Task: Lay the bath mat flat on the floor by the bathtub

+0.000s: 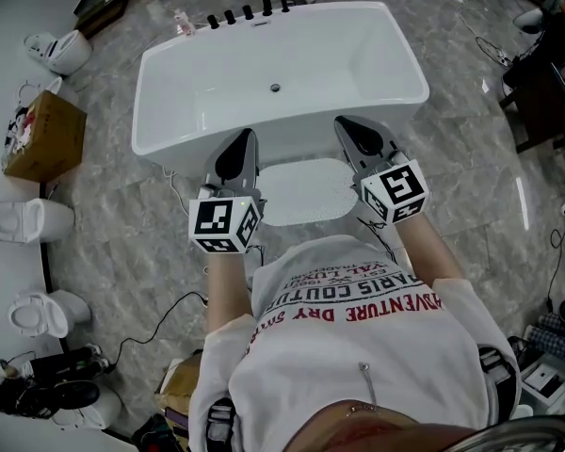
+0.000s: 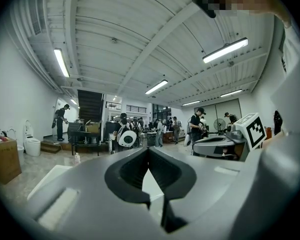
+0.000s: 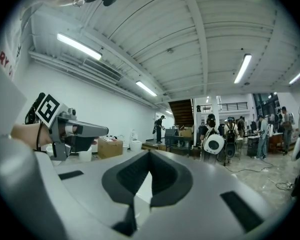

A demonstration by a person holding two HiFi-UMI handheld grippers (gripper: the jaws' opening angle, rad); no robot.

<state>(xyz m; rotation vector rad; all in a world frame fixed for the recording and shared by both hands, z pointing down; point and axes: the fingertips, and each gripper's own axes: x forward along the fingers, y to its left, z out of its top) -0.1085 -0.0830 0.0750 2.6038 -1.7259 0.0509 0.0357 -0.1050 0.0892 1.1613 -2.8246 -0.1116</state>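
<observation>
On my left gripper [image 2: 149,153] the two dark-padded jaws are pressed together tip to tip, with nothing caught between them. The right gripper [image 3: 150,153] shows the same: jaws together and empty. In the head view I see both tools side by side at about the same height, the left gripper [image 1: 242,141] and the right gripper [image 1: 346,122] each pointing forward toward the tub, their marker cubes nearest my chest.

Between and below them lies the white, pebble-textured bath mat [image 1: 306,191]. It is a rounded rectangle of pale material with a finely dotted surface, and it looks spread flat, with no fold or curled corner that I can make out. Its left and right ends run under the grippers, so I cannot see those edges. Its long axis runs left to right across my view, parallel to the near wall of the white rectangular freestanding bathtub [image 1: 292,141], and its far long edge lies just beside the foot of that wall.

The mat rests on the grey marbled tile floor [image 1: 122,234]. A brown cardboard box [image 1: 42,137] and a white toilet [image 1: 24,220] stand well off to my left.
</observation>
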